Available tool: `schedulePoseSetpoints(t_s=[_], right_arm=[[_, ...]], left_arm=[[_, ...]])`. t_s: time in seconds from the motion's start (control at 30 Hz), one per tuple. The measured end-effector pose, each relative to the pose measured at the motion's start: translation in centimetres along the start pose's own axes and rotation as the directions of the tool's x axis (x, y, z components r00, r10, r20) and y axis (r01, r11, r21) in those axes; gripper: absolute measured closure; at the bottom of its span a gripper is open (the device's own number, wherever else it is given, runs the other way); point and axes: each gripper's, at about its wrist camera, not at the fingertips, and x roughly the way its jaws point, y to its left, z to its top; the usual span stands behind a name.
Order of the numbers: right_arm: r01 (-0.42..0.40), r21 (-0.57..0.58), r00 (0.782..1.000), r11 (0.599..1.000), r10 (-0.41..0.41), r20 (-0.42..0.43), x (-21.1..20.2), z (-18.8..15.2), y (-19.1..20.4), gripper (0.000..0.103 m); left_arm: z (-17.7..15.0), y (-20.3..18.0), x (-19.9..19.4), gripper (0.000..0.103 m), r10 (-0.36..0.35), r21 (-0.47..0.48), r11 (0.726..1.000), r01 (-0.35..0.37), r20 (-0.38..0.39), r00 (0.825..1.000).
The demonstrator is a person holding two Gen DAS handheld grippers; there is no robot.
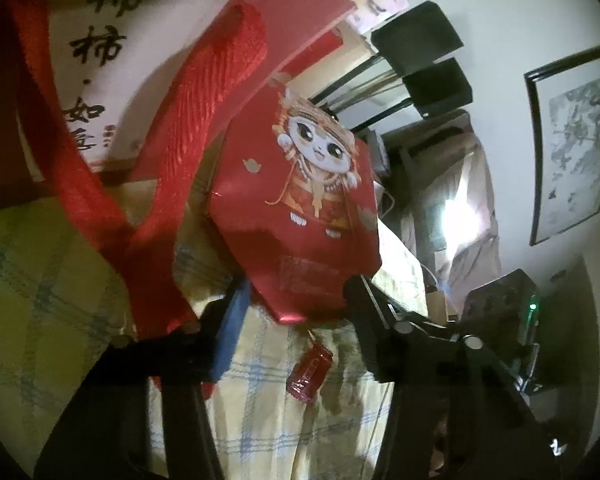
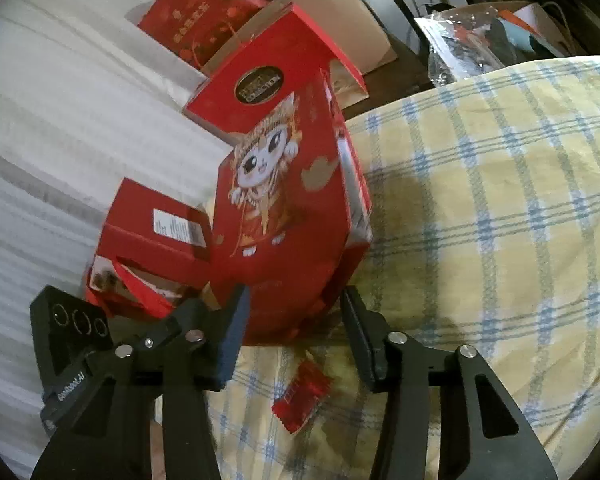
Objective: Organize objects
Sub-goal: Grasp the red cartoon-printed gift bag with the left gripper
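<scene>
1. Left gripper: jaws apart, one on each side of the lower edge of the red cartoon box. The blue-padded finger looks to touch the box's left corner and the black finger its right corner; whether they actually clamp it I cannot tell.
2. The red cartoon box is a hexagonal gift carton printed with a cat figure in costume. It stands upright on the bed, over a yellow cover with blue checks.
3. Right gripper: released, jaws spread wide, framing the base of the same box from the near side. Both fingers stand clear of the carton.
4. A small red sachet lies flat on the bed cover just in front of the box, between the right gripper's fingers; the left wrist view shows it too.
5. A red ribbon handle crosses the left wrist view beside the box.
6. Left of the box sits an open red carton with a white label. Behind the box stands another red box, beside a brown cardboard box.
</scene>
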Motion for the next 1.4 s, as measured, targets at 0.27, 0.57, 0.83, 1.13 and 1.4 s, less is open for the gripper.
schedulePoseSetpoints(t_s=[0.27,0.57,0.83,1.13,1.4], right_arm=[[-0.026,0.029,0.999,0.999,0.026,0.02,0.0,-0.2,-0.7,0.084],[-0.065,0.003,0.995,0.998,0.065,0.078,-3.1,-1.6,0.7,0.092],[-0.116,-0.047,0.985,0.992,0.121,0.12,-11.5,-9.7,1.9,0.092],[-0.07,0.037,0.991,0.997,0.065,0.114,-15.8,-14.6,-0.8,0.092],[0.021,0.168,0.994,0.986,-0.038,0.099,-17.0,-15.9,-5.2,0.078]], left_arm=[[-0.3,-0.2,0.2,0.064,0.005,0.001,1.0,-0.005,-0.014,1.0],[-2.2,-1.8,-1.3,0.064,0.003,0.031,1.0,-0.002,-0.022,1.0],[-8.2,-5.5,-5.8,0.062,-0.059,0.096,0.993,0.064,-0.058,0.997],[-13.4,-7.0,-5.1,0.062,-0.019,0.128,0.991,0.035,-0.127,0.992],[-12.9,-5.5,-7.1,0.062,0.067,0.105,0.993,-0.058,-0.086,0.994]])
